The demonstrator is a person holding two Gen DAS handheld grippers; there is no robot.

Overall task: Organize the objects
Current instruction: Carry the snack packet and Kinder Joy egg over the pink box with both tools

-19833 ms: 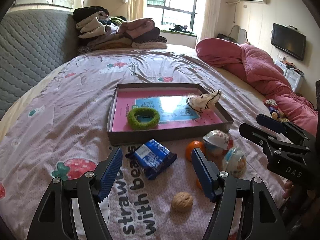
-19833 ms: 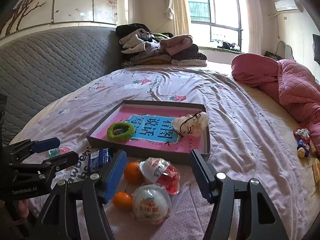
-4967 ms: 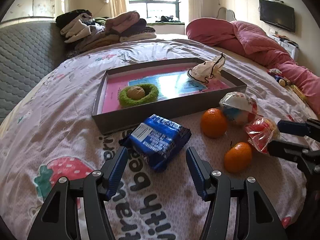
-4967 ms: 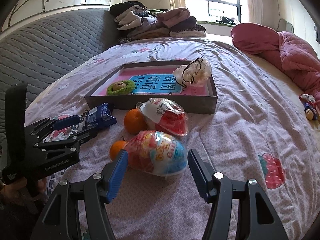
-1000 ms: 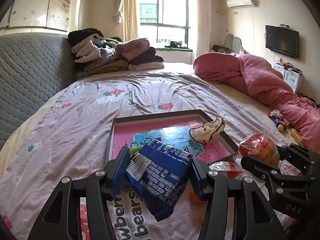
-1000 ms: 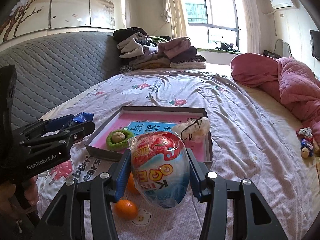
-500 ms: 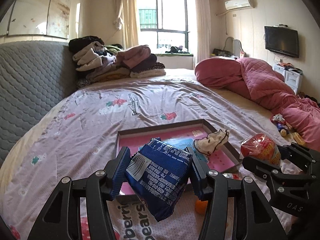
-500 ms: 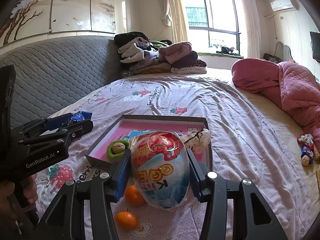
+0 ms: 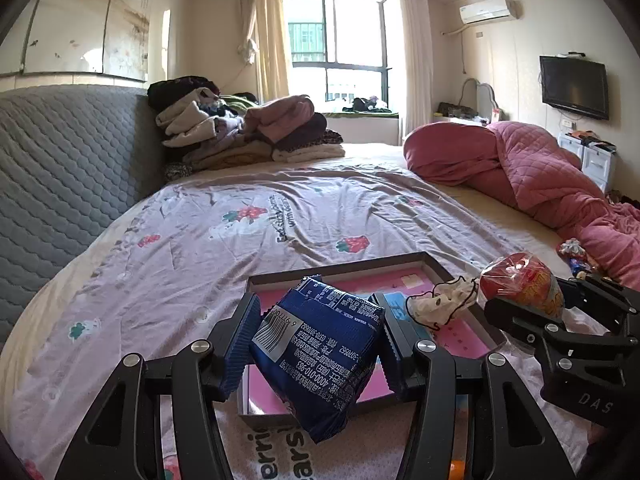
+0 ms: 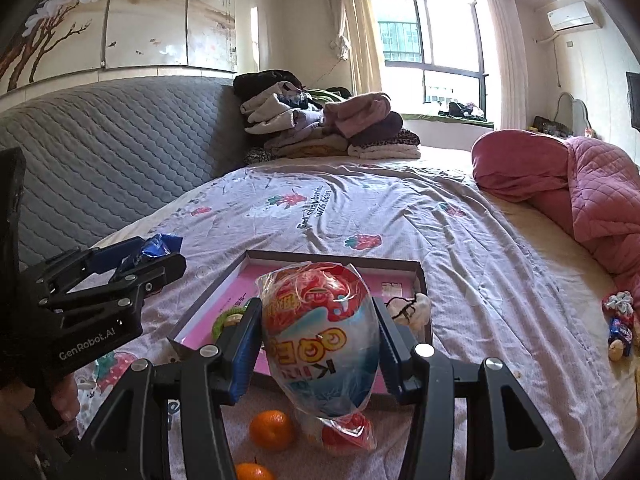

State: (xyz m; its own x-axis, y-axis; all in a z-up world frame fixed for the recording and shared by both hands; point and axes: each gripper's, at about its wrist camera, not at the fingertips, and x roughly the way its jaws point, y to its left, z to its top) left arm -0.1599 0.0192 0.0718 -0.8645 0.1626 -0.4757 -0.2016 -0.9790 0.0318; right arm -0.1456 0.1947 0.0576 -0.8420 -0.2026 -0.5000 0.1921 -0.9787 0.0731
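I find the tray (image 10: 425,280) partly taken: green ring (image 10: 224,318) at its left, white pouch (image 10: 412,308) against its right wall, pink floor between them bare. Two oranges (image 10: 272,430) and a wrapped cup (image 10: 348,434) lie on the bedsheet (image 9: 240,240) just before the tray's near wall. Beyond its far wall the sheet lies open up to the folded clothes (image 9: 248,136); the pink quilt (image 9: 520,172) bounds the right side.

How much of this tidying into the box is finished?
Partly done. The pink-lined box already holds a green ring and a white pouch. The left gripper carries a blue packet; the right gripper a toy egg. Two oranges and another wrapped egg wait on the bed.
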